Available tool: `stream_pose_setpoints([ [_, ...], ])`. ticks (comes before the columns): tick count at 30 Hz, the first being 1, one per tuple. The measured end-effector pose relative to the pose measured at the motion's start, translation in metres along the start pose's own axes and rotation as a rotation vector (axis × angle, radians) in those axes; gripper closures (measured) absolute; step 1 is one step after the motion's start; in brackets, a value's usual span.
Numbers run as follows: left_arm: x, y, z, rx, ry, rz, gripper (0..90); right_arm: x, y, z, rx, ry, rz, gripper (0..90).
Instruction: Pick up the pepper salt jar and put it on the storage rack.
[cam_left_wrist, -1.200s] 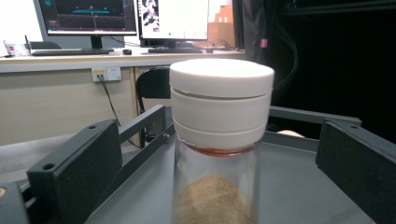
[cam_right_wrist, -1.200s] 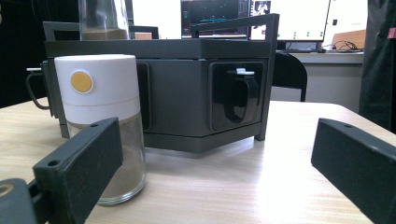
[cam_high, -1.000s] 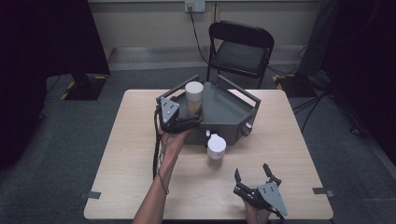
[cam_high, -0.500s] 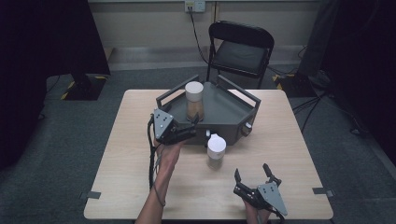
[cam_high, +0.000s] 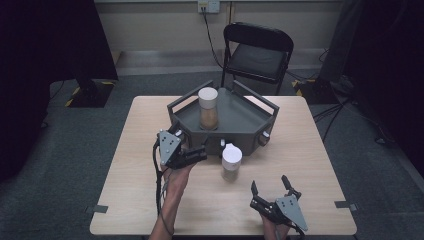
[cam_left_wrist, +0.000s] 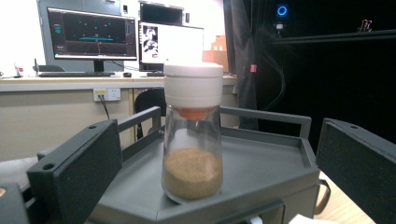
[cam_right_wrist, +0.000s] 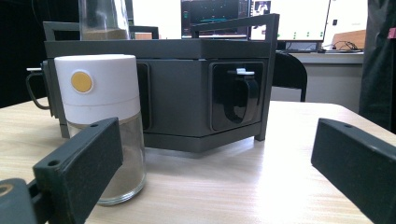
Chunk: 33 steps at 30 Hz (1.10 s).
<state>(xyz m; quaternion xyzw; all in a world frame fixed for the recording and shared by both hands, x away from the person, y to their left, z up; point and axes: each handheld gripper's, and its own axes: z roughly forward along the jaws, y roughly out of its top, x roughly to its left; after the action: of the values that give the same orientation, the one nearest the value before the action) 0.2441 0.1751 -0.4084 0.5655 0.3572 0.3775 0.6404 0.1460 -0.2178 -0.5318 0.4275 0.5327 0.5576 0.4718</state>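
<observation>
Two upright white-capped glass jars of brown powder: one jar (cam_high: 208, 108) standing on the grey tray (cam_high: 240, 120), second jar (cam_high: 231, 162) just before that tray's front.

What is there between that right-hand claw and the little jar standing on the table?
Nothing visible. The right gripper is open, and only bare table lies between it and the jar on the table.

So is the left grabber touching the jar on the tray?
Apart. In the left gripper view, the jar stands on the tray between open jaws, with clear gaps either side.
</observation>
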Motion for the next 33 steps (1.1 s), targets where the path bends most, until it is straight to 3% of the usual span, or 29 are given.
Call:
stream_pose_setpoints([
  [8,-0.004,-0.014,-0.016,0.001,0.029,-0.001,0.0,0.0,0.0,0.0,0.0,0.0,0.0,1.1],
  [11,-0.008,-0.02,-0.021,0.016,0.037,0.027,0.0,0.0,0.0,0.0,0.0,0.0,0.0,1.0],
  [16,-0.01,-0.032,-0.033,0.012,0.044,0.006,0.0,0.0,0.0,0.0,0.0,0.0,0.0,1.1],
  [24,-0.018,-0.053,-0.048,0.005,0.074,0.011,0.1,0.0,0.0,0.0,0.0,-0.002,0.0,1.1],
  [33,-0.019,-0.075,-0.062,0.002,0.097,0.001,0.2,0.0,0.0,0.0,0.0,-0.002,0.0,1.1],
])
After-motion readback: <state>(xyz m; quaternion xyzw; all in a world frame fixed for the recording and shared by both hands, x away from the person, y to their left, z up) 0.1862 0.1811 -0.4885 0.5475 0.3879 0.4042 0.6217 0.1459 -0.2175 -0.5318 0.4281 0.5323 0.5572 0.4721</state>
